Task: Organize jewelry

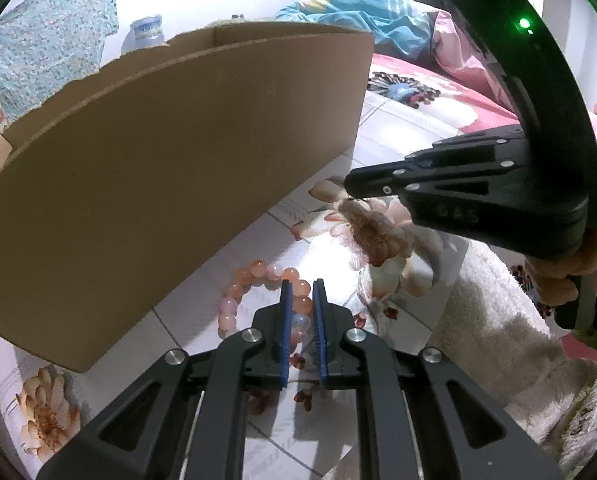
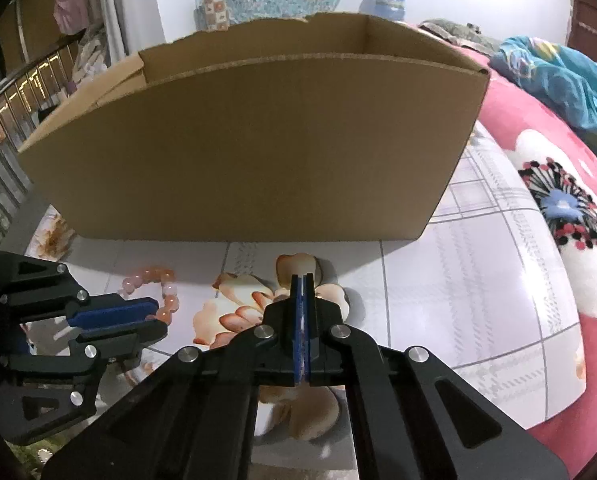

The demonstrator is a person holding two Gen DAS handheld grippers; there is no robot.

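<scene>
A pink and orange bead bracelet [image 1: 258, 280] lies on the white flowered tablecloth [image 1: 202, 312] in front of a brown cardboard box [image 1: 170, 176]. My left gripper [image 1: 301, 286] has its blue pads narrowly apart around the near beads of the bracelet; a bead sits between them. In the right wrist view the bracelet [image 2: 158, 284] shows at the lower left, with the left gripper [image 2: 150, 312] on it. My right gripper [image 2: 303, 278] is shut and empty, low over a printed flower, right of the bracelet and in front of the box [image 2: 250, 148].
The box is open at the top, its inside hidden. The table stands against a bed with a pink flowered cover [image 2: 558, 208] and a blue blanket [image 2: 570, 80]. A water jug [image 2: 388, 2] stands behind the box. A white fleece sleeve [image 1: 498, 320] is at the right.
</scene>
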